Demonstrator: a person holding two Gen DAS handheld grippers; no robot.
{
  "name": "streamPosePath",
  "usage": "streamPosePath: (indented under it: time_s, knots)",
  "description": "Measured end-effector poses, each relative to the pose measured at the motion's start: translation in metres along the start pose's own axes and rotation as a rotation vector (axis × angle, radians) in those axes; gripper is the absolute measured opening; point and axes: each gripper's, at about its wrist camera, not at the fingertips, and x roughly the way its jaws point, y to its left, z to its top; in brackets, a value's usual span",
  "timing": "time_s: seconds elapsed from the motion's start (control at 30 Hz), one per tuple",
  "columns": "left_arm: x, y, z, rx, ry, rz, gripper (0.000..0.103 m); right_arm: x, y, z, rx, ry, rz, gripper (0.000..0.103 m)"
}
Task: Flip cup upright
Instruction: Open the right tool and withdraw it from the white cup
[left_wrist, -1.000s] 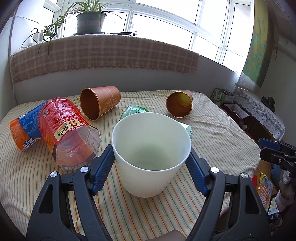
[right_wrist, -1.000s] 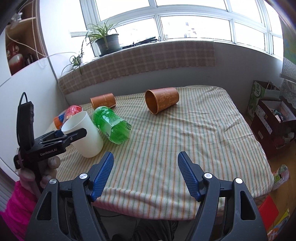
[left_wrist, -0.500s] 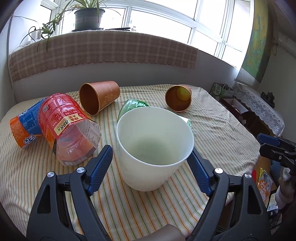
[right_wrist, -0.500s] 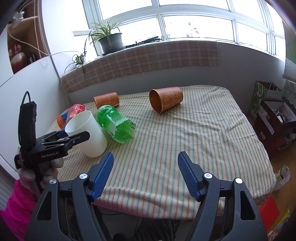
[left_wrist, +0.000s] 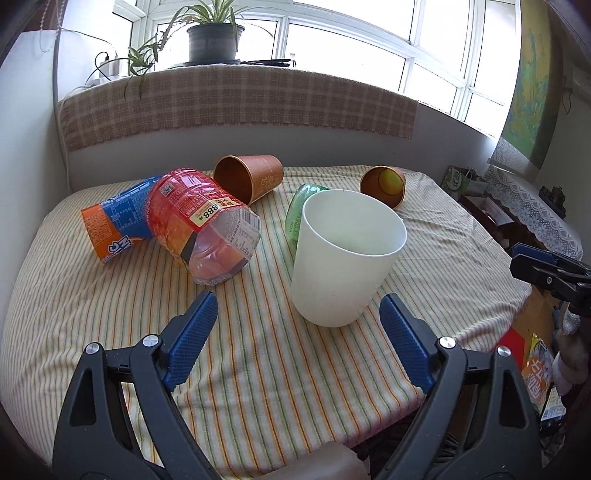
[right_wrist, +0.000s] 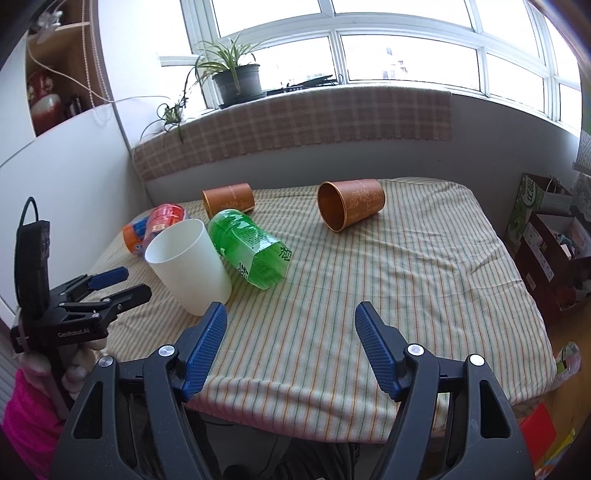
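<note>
A white cup (left_wrist: 345, 256) stands upright on the striped tablecloth (left_wrist: 258, 369); it also shows in the right wrist view (right_wrist: 188, 266). My left gripper (left_wrist: 297, 325) is open and empty, just in front of the cup and clear of it; it shows in the right wrist view (right_wrist: 122, 282). My right gripper (right_wrist: 290, 328) is open and empty over the table's near edge, to the right of the cup. Two brown cups lie on their sides farther back, one on the left (left_wrist: 249, 177) and one on the right (left_wrist: 384, 184).
A red bottle (left_wrist: 203, 225) and an orange-blue bottle (left_wrist: 110, 225) lie left of the white cup. A green bottle (right_wrist: 251, 247) lies right behind it. A windowsill with a potted plant (right_wrist: 236, 79) runs along the back. Boxes (right_wrist: 546, 236) stand on the floor at the right.
My left gripper opened, let go of the white cup and drew back from it. The cup stays upright on the cloth. The right gripper barely moved.
</note>
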Motion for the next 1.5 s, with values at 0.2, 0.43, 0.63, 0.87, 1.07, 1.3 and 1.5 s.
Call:
streamPosePath:
  time_s: [0.2, 0.43, 0.63, 0.87, 1.07, 1.3, 1.5]
  knots:
    - [-0.059, -0.014, 0.009, -0.007, -0.144, 0.121, 0.092, -0.007, 0.010, 0.008, -0.011, -0.047, -0.029, 0.072]
    - [-0.103, -0.032, 0.019, -0.009, -0.272, 0.220, 0.103, -0.012, 0.020, 0.015, -0.021, -0.096, -0.081, 0.078]
    - [-0.115, -0.036, 0.023, -0.023, -0.291, 0.263, 0.103, -0.016, 0.028, 0.014, -0.049, -0.128, -0.141, 0.081]
    - [-0.122, -0.037, 0.024, -0.035, -0.306, 0.279, 0.103, -0.019, 0.027, 0.016, -0.034, -0.149, -0.165, 0.081]
    - [-0.123, -0.036, 0.023, -0.039, -0.310, 0.292, 0.103, -0.019, 0.026, 0.016, -0.030, -0.151, -0.167, 0.081]
    - [-0.120, -0.034, 0.024, -0.047, -0.300, 0.292, 0.103, -0.017, 0.025, 0.015, -0.023, -0.143, -0.163, 0.081]
    - [-0.121, -0.032, 0.024, -0.057, -0.302, 0.298, 0.103, -0.016, 0.025, 0.016, -0.021, -0.141, -0.161, 0.081]
